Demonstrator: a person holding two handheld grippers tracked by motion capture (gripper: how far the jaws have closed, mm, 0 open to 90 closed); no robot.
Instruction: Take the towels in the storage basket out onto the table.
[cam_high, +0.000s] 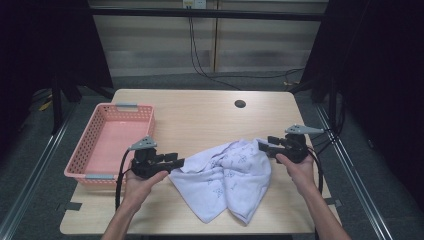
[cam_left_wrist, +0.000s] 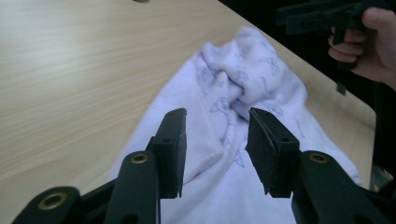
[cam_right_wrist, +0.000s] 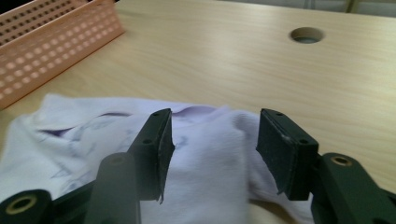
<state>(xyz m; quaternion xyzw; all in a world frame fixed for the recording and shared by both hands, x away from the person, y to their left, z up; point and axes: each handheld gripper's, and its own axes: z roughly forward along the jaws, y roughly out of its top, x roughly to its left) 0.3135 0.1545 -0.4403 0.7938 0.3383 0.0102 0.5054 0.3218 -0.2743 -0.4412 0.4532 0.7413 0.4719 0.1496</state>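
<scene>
A pale lilac cloth (cam_high: 225, 180) with a faint print lies crumpled on the wooden table (cam_high: 200, 112), right of centre. My left gripper (cam_high: 177, 162) rests at the cloth's left edge, held in a hand. In the left gripper view the left gripper (cam_left_wrist: 215, 140) stands open, with the cloth (cam_left_wrist: 243, 79) lying under and beyond its jaws and its pads clear of the fabric. My right gripper (cam_high: 264, 146) sits at the cloth's upper right corner. In the right gripper view the right gripper (cam_right_wrist: 212, 144) is open, a fold of the cloth (cam_right_wrist: 70, 135) bulging between the jaws without being pinched.
A pink perforated basket (cam_high: 82, 145) stands at the table's left edge, seen too as the basket (cam_right_wrist: 46, 51) in the right gripper view. A round cable hole (cam_high: 240, 104) lies near the far edge. Dark floor and cables surround the table.
</scene>
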